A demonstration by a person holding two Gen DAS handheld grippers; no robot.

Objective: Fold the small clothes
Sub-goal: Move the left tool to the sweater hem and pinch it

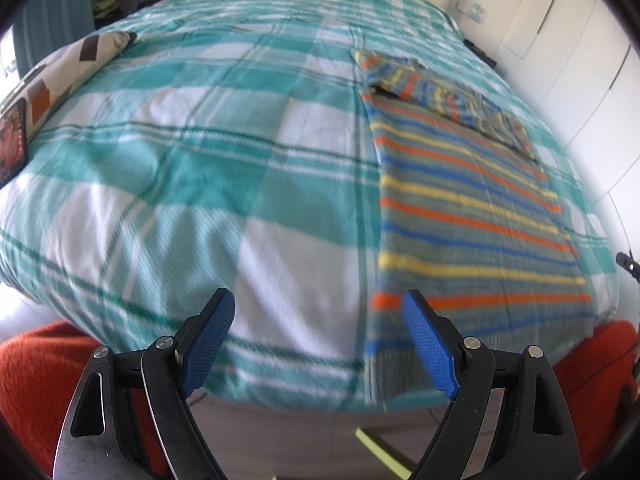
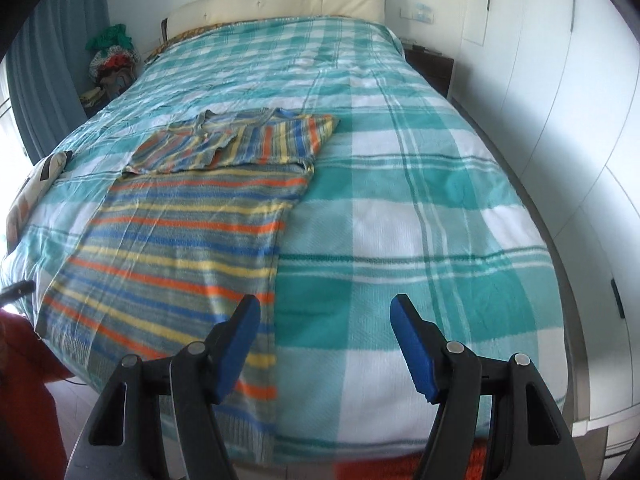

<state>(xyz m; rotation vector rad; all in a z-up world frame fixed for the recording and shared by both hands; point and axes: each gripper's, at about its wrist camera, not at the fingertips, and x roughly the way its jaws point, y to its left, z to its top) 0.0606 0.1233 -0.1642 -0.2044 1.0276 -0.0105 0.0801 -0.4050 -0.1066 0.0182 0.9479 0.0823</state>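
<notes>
A striped shirt (image 1: 472,208) (image 2: 180,240) in grey, blue, yellow and orange lies flat on the bed's teal and white checked cover (image 1: 200,152) (image 2: 420,220). Both sleeves are folded in across its upper part (image 2: 236,140). Its hem reaches the near edge of the bed. My left gripper (image 1: 318,308) hovers open over the near edge, beside the shirt's left hem corner, with nothing between its blue pads. My right gripper (image 2: 325,312) hovers open over the shirt's right side edge near the hem, also holding nothing.
A patterned cushion (image 1: 52,80) lies at the bed's left side. White wardrobe doors (image 2: 560,100) run along the right. A pile of clothes (image 2: 112,56) sits beside the cream headboard (image 2: 280,0). Red fabric (image 1: 36,380) shows below the bed's near edge.
</notes>
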